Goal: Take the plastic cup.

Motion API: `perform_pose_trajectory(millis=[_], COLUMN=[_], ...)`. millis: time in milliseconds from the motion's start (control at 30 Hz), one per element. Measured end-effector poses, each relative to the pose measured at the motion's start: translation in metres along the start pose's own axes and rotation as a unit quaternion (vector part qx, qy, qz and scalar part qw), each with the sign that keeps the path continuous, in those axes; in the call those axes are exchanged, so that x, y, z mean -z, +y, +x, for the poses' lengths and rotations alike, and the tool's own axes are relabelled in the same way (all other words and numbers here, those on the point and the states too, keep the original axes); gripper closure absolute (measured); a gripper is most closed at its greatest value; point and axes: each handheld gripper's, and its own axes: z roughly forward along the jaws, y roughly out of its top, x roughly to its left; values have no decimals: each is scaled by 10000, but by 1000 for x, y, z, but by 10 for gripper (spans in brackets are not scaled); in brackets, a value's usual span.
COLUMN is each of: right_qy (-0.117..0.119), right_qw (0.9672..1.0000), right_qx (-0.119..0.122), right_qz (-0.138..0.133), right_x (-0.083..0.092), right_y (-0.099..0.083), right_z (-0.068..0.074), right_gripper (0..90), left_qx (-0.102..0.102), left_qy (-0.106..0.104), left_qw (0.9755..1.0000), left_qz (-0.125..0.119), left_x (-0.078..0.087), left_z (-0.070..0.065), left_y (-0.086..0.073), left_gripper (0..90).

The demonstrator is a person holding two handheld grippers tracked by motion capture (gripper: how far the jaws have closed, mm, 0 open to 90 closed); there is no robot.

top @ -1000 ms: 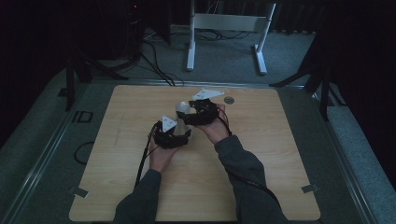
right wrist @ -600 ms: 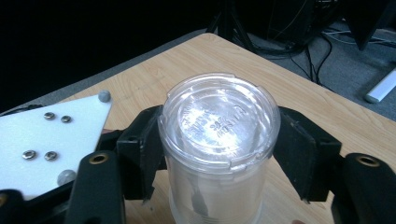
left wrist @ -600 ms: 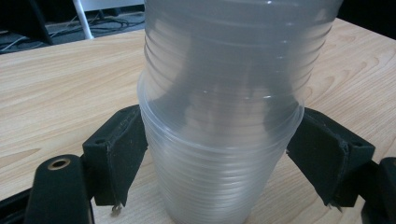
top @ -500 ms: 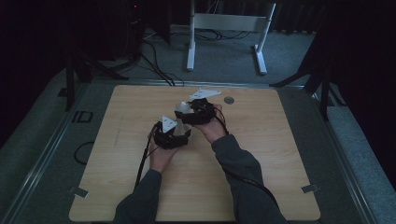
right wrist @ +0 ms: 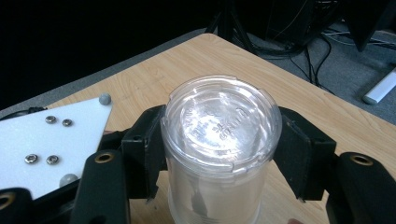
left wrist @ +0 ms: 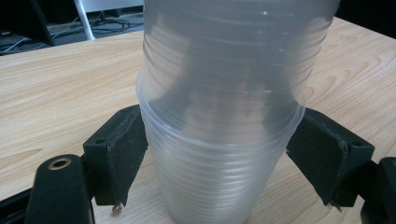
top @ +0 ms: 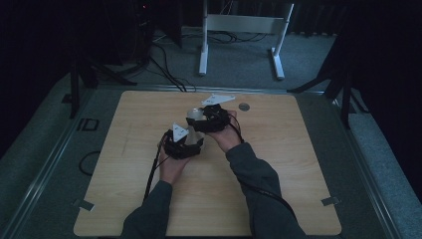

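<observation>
From the high view, the two hands meet near the middle of a pale wood-grain table [top: 124, 164], and the clear plastic between them is little more than a pale glint. The left gripper [top: 185, 144] sits nearer the person, and the right gripper [top: 209, 119] just beyond it.

The left gripper view brings out the detail: a stack of clear cups [left wrist: 219, 121], nested upside down, thin-walled and ringed with fine horizontal ribs. Its black jaws press against the flared rim of the lower cup from both sides, clenched on the stack.

The right gripper view looks down on the round, flat base of the topmost cup [right wrist: 222, 126]. Raised lettering is moulded into that base, but it is too faint to read. The right gripper's jaws have just been closing and now touch that cup on both sides, grasping it. To the left lies the white three-cornered plate [right wrist: 42, 140] of the other gripper, with small metal screws.

A small round grey disc [top: 243, 106] lies on the table beyond the hands.
</observation>
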Motion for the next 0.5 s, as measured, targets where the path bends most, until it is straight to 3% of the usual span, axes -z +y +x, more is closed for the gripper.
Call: perform_pose_trajectory(millis=[500], right_qy=[41], right_qw=[9999], right_qx=[17], right_qz=[-113], right_x=[7], right_y=[12], right_z=[3], right_gripper=[397], left_qx=[12], left_qy=[-33], left_qw=[10000], left_qz=[-13], left_x=[0], left_z=[0], left_y=[-1], left_gripper=[212])
